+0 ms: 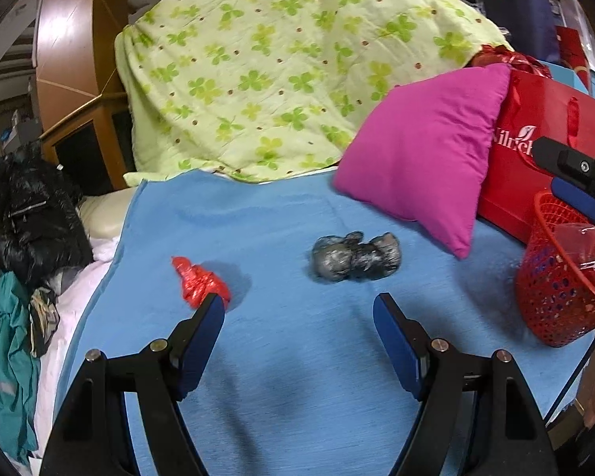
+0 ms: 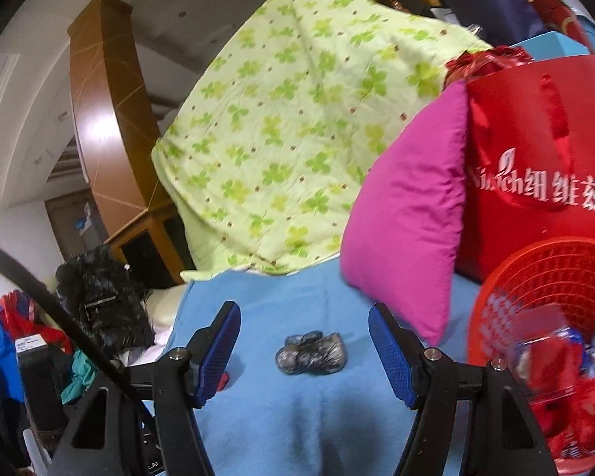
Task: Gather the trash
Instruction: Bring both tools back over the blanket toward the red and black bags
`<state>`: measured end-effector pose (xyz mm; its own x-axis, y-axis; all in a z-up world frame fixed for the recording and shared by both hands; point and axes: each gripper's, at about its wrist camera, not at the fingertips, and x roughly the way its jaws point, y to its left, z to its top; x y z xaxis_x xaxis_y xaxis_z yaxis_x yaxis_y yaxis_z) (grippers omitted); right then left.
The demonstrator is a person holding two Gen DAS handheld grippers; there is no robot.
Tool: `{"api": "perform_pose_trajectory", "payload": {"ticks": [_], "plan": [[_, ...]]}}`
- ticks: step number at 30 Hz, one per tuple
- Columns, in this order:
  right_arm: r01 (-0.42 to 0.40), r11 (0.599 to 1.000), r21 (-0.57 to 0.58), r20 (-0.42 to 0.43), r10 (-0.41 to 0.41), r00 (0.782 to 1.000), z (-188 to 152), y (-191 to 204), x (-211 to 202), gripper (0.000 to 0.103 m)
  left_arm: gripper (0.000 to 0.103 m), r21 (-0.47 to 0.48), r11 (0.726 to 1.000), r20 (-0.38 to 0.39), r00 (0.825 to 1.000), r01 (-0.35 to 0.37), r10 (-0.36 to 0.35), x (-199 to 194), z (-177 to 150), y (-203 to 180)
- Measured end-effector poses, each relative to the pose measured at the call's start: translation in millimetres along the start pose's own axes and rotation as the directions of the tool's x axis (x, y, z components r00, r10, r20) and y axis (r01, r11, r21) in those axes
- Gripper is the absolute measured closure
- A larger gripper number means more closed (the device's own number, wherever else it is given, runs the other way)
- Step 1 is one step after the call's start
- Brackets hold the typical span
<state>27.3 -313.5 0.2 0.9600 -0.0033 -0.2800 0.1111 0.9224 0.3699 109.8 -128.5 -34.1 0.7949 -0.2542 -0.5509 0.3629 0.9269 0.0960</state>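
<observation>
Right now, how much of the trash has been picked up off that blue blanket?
Some looks done: the red basket already holds crumpled wrappers. Nothing is in hand; the left gripper and right gripper are both open and empty. Left on the blue blanket: a grey wad of plastic and a red scrap.

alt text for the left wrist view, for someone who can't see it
The left gripper hangs open over a blue blanket, with a crumpled red plastic scrap by its left fingertip and a grey-black plastic wad lying ahead. To the right stands a red mesh basket beside a pink pillow and a red gift bag.
</observation>
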Motion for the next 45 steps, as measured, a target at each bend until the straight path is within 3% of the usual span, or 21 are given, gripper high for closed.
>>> {"api": "perform_pose_trajectory", "payload": {"ticks": [20, 45], "plan": [[-0.029, 0.995, -0.091, -0.116, 0.018, 0.993, -30.9, 42.3, 48.2, 0.032, 0.025, -0.123, 0.992, -0.071, 0.997, -0.039, 0.031, 34.3, -29.5, 58.7], [-0.044, 0.987, -0.152, -0.207, 0.012, 0.978, -53.3, 62.9, 80.7, 0.032, 0.025, -0.141, 0.988, -0.128, 0.991, -0.058, 0.04, 57.5, -47.5, 80.5]]}}
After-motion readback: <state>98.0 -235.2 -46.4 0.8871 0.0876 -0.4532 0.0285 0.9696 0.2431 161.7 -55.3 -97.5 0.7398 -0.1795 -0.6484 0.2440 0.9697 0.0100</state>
